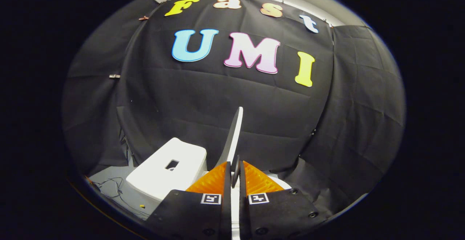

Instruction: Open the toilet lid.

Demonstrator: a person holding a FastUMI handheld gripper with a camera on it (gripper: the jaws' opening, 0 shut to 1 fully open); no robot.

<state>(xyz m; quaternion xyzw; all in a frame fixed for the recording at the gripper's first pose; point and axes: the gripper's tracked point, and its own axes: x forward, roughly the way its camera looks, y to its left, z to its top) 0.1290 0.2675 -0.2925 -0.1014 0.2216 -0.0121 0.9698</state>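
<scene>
A: Where does the gripper [235,172] stand?

B: Its two orange fingers [214,180] are drawn narrow, and the edge of the toilet lid [232,138] sits pinched between them. Both pads look to press on it, one from the left and one from the right.

A: And the lid itself?

B: It is seen edge-on, a thin white blade rising from between the fingertips and away, steeply tilted toward upright. Beyond it is the black cloth wall [203,98].

A: So how far along is the opening?

B: My judgement is that it is most of the way. The lid is well off the seat and nearly standing. What seems left is to carry it the last bit back until it rests by itself, then let go. I cannot see its hinge or what it would lean on.

A: What is the white block to the left?

B: That is the cistern [169,171], just left of the fingers, with a dark rectangular recess in its top. Farther left, thin cables [109,183] lie on the grey floor [109,176].

A: Any brand or writing to read?

B: None on the lid or cistern. Each finger mount carries a small square black-and-white marker [211,198], a pattern and not words. A tiny yellow scrap lies on the floor, too small to make out.
</scene>
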